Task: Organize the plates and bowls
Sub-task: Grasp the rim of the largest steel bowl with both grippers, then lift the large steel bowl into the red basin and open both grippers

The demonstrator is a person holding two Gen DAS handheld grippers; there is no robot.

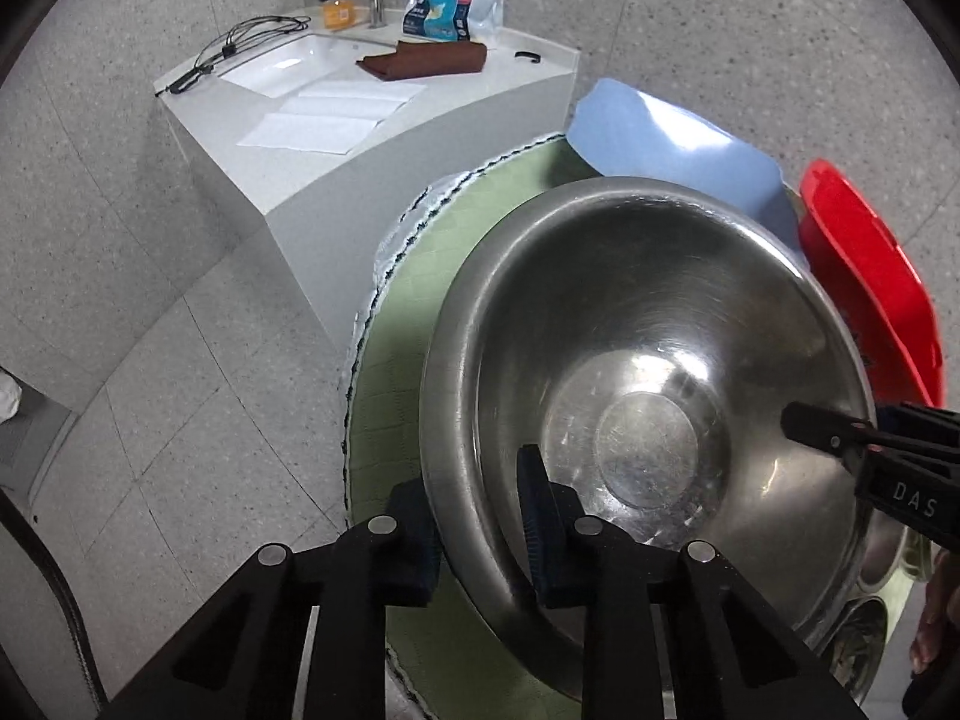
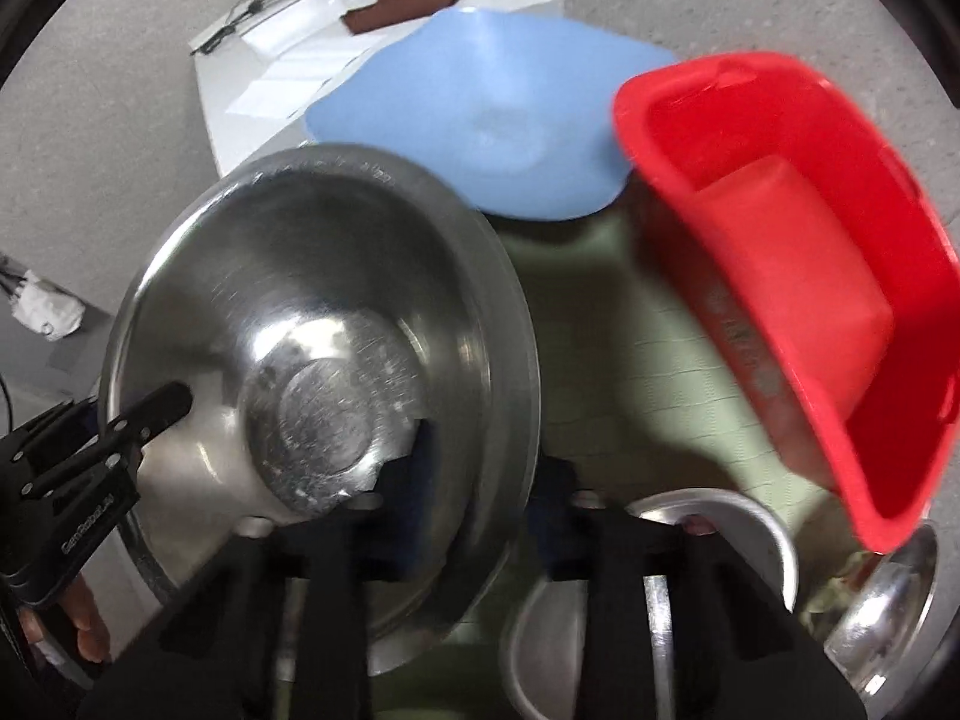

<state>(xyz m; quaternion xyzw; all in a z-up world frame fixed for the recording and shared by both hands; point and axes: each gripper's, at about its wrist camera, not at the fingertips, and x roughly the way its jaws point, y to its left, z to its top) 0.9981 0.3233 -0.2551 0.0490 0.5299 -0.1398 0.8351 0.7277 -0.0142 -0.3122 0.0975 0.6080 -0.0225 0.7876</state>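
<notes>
A large steel bowl [image 1: 648,360] [image 2: 312,312] rests on a round table with a green cover [image 1: 408,324]. My left gripper [image 1: 480,540] is shut on the bowl's near rim, one pad inside and one outside the wall. In the right wrist view the left gripper [image 2: 162,408] shows at the bowl's left side. My right gripper [image 2: 486,492] is shut on the opposite rim, again with a pad on each side. It enters the left wrist view from the right [image 1: 840,432], its inner finger against the bowl's wall. Smaller steel bowls [image 2: 660,540] [image 2: 888,618] sit beside the large one.
A blue plate [image 1: 666,138] [image 2: 492,120] and a red plastic basin [image 1: 864,276] [image 2: 798,276] stand at the far side of the table. Beyond is a white sink counter [image 1: 300,96] with a brown cloth [image 1: 426,60] and papers. The floor is grey tile.
</notes>
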